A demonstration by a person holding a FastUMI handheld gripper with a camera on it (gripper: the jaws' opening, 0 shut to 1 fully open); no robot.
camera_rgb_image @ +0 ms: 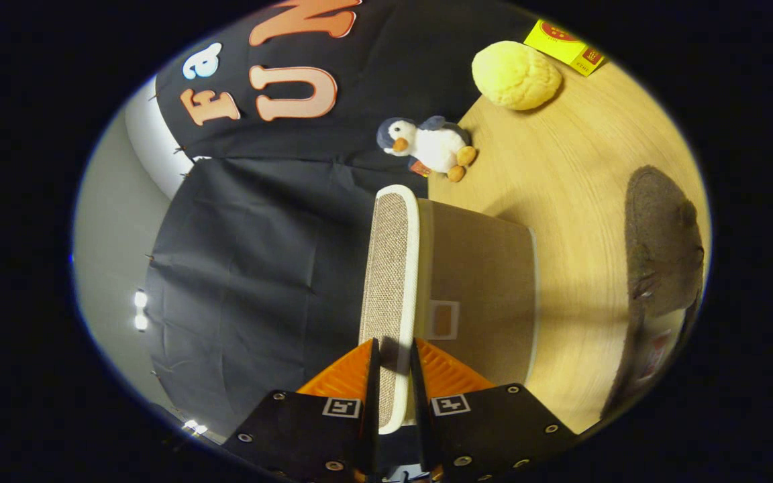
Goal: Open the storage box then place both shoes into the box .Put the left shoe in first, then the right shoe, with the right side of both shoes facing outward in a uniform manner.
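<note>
The view is rolled sideways, so the wooden table (pixel 581 201) runs up the right. A beige fabric storage box (pixel 487 288) stands just ahead of my fingers. Its lid (pixel 390 268), woven beige with a white rim, is seen edge-on. My gripper (pixel 393 355) is shut on the lid's near rim, with one orange finger (pixel 343 376) on its top face and the other orange finger (pixel 443 372) on the box side. A grey-brown shoe (pixel 661 248) lies on the table beyond the box, to the right of my fingers.
A toy penguin (pixel 430 144) sits on the table past the far end of the lid. Farther off lie a yellow plush ball (pixel 515 75) and a yellow carton (pixel 564 45). Black cloth (pixel 259 255) hangs behind the table.
</note>
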